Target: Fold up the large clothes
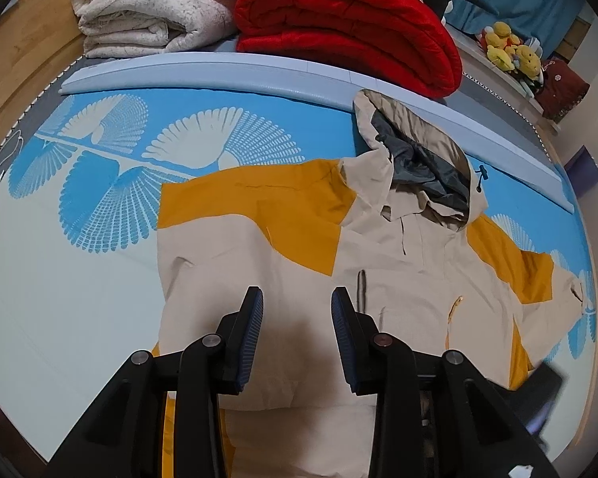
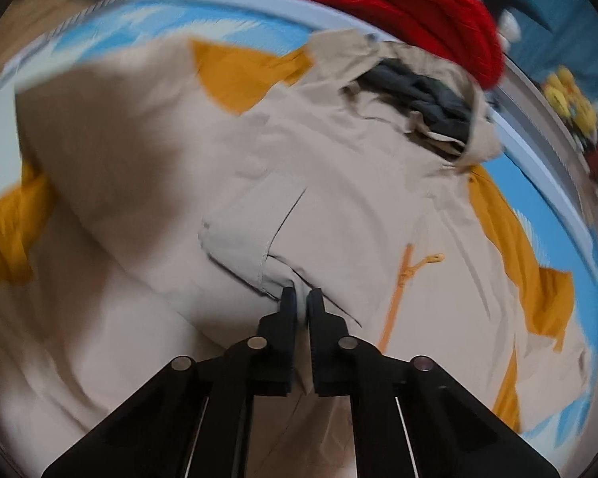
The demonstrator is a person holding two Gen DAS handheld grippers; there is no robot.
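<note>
Behind jacket (image 1: 299, 247), red blanket (image 1: 351, 28)

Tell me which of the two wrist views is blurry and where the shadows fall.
Right wrist view: motion-smeared, worst toward the edges, so the jacket and red blanket look soft; a dark shadow covers the fabric on the left. Left wrist view: sharp, with strong fisheye bending of the bed; a soft shadow lies on the jacket between the left gripper's fingers.

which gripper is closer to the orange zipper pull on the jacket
Right. The right gripper is shut on jacket fabric just left of the orange zipper pull; the left gripper hovers open over the beige front, further left.
</note>
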